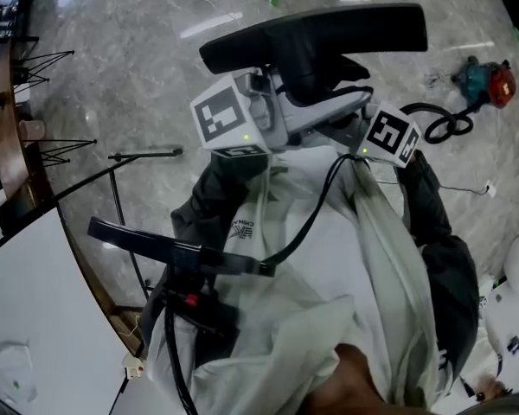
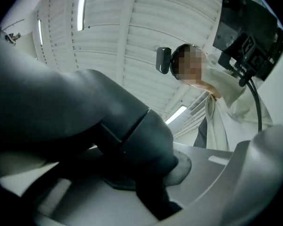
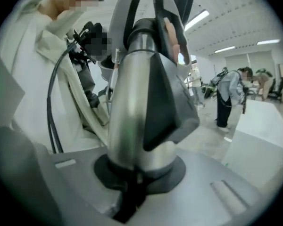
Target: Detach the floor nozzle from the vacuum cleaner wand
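Black floor nozzle (image 1: pixel 329 28); silver wand (image 3: pixel 131 102); grey marbled floor (image 1: pixel 112 85).

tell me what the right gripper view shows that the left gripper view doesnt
Only the right gripper view: the silver wand clamped in the jaws, its dark grey collar, people standing in the background and a white table.
Only the left gripper view: the dark nozzle neck clamped in the jaws there.
Both: the person's white coat, a black cable and ceiling light strips.
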`<state>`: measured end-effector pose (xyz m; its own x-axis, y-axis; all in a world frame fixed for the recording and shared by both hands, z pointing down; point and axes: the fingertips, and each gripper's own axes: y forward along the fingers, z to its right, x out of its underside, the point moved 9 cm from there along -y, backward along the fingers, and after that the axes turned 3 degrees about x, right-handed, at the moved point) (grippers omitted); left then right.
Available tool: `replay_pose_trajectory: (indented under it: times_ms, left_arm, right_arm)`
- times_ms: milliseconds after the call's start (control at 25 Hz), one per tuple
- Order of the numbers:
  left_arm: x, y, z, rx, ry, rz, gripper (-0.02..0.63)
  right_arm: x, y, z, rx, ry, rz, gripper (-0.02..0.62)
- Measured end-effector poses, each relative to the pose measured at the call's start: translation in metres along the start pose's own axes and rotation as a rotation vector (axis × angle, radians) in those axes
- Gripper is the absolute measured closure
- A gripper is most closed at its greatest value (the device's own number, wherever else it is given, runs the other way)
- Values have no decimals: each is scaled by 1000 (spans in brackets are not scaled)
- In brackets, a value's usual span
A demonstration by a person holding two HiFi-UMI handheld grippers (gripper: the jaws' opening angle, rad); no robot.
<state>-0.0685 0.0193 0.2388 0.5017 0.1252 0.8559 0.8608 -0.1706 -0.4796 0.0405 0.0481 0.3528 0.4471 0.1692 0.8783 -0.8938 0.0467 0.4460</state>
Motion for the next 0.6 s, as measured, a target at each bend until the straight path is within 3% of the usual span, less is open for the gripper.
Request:
replay_pose_trajectory:
  times_ms: [80,160,280,480,560,600]
  left_arm:
    - [2,-4,-5,3,-39,5,532]
    - [5,-7,-10,-43,-68,3,532]
    - [8,-5,-14,-137,-85,-14,532]
    - [3,-3,-21,-319,-108,-52,535]
    - [3,-1,-20,-344,-93,-64,535]
    - [3,0,-18,-324,-81,-66,535]
  right_arm:
    - [2,3,0,-60,43,-6,557]
    - [6,7,1,-19,66,-20,557]
    - [9,6,0,159,89,-44,557]
    - [1,9,-1,596,87,-85,557]
    - [2,10,-1,684,69,-83,557]
    - [4,10,-1,688,59,-79,557]
